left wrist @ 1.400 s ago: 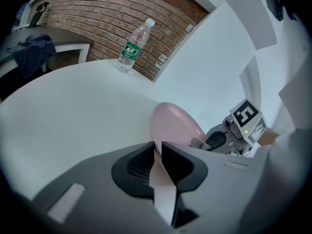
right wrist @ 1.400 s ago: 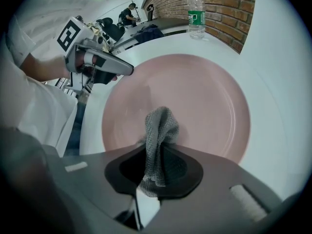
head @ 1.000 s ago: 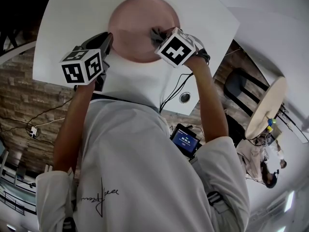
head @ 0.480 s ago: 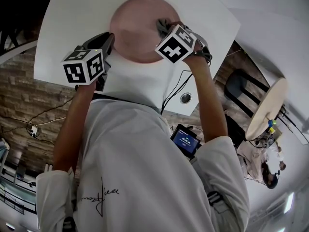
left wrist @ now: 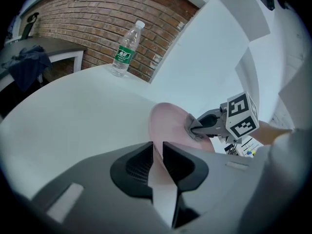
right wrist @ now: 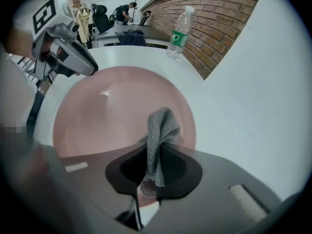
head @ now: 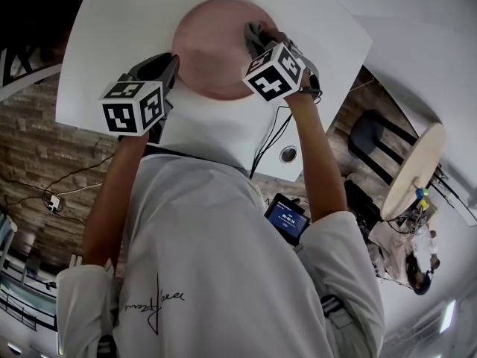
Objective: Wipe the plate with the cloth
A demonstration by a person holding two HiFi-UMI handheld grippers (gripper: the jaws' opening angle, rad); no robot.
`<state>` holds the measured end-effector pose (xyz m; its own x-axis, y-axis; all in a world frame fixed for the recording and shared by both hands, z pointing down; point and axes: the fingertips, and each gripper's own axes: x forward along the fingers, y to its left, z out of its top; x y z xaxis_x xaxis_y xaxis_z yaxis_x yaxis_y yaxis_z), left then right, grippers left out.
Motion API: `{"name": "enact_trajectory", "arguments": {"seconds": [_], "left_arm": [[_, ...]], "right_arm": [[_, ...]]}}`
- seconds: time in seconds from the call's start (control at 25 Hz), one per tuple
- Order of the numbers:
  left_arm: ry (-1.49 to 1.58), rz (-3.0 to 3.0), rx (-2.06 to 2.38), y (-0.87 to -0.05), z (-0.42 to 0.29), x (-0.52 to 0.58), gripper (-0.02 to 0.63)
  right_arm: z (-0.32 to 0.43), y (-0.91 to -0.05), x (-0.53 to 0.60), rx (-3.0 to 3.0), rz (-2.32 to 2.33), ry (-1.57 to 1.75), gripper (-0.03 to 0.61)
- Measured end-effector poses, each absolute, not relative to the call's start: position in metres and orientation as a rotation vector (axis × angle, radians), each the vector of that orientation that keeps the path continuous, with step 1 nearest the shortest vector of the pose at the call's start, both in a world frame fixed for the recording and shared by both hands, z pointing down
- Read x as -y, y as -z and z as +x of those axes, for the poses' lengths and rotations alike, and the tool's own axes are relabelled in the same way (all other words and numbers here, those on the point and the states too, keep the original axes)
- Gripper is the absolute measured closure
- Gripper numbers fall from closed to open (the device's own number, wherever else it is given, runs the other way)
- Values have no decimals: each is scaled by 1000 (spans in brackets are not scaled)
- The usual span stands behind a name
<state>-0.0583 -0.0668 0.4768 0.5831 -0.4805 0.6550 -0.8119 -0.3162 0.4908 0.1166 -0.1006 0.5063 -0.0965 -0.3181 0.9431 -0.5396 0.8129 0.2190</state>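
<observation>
A person at a white table (head: 112,28) worked a grey cloth (right wrist: 162,128) over a pink plate (head: 212,51) with a pair of hand-held grippers. The right gripper (right wrist: 155,155), tipped steeply down over the plate's right side, had its jaws clamped on the cloth. The cloth's bunched loose end stuck out past the tips and, as the left gripper view showed it, appeared to press on the plate's inner surface close to the right rim. The left gripper (left wrist: 157,149) steadied the plate from the opposite side. The rim nearest it ran edge-on through the narrow gap between its jaws, which had just been easing wider. The pads appeared to bear on the rim, though how firmly could not be told. The plate sat on the table in front of the person, with a capped water bottle (left wrist: 126,48) standing well apart from it beside a brick wall (left wrist: 83,18). The wipe looked to be under way rather than finished: the cloth was down near the plate's right edge, while the centre, the far side and the left part lay uncovered. No smear, crumb or wet streak showed on the glossy surface, so how much had already been gone over could not be read. Judged from the cloth's place alone, much of the plate's face, and the lifting away of the cloth, seemed left to do.
</observation>
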Motion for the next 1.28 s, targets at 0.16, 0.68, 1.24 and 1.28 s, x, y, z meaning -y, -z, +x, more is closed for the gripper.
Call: {"name": "enact_trajectory", "arguments": {"seconds": [0.16,0.68,1.24,1.28], "left_arm": [[-490,1970,1052,-475,-62,66,531],[-492,1997,1078,-461,-59,55,534],[-325,2019,1105,-421,-61,48,586],[-322,2030,1104,-418,-56,48,586]], "right_arm": [[112,-499,105,1760,742,-211,529],[101,-469,97,1922,860,-227,529],[92,-441,65,2013,900,-234,532],[93,-437,64,2030,911,-242,532]]}}
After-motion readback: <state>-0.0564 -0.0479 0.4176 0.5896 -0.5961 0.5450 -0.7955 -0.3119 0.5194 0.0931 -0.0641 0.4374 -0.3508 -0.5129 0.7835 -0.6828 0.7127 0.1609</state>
